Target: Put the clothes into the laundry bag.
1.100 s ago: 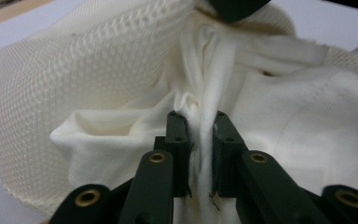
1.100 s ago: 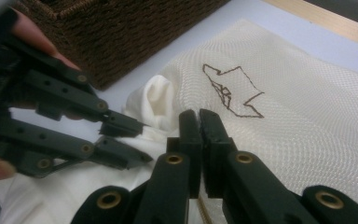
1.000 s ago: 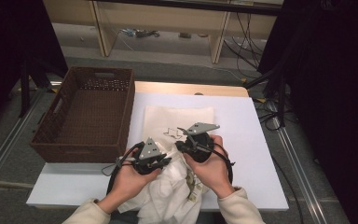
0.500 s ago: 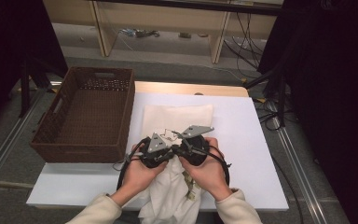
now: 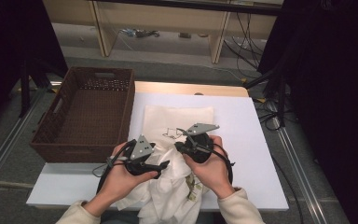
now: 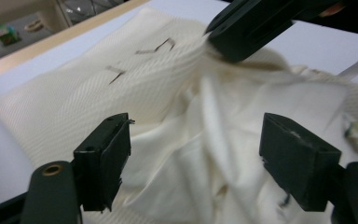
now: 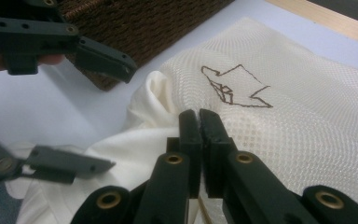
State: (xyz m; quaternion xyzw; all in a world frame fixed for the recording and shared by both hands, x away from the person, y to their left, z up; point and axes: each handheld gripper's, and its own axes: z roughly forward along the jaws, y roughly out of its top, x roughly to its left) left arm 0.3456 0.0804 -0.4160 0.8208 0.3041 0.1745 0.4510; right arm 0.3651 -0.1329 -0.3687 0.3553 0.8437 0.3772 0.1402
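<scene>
A white rectangular table (image 5: 256, 140) carries everything. At its ten o'clock sits a dark brown woven wicker basket (image 5: 86, 116), well apart from the hands. A cream mesh fabric bag with a brown stitched outline figure (image 5: 177, 119) lies flat at the table's centre, and a crumpled cream cloth garment (image 5: 168, 191) bunches at its six o'clock edge, spilling toward the person. The left gripper (image 6: 193, 154), held at seven o'clock of the bag, has its jaws spread wide over the garment's folds, grasping nothing. The right gripper (image 7: 199, 122), at five o'clock of the bag, has its jaws pressed together where the garment meets the mesh edge; whether fabric is pinched between them I cannot tell.
</scene>
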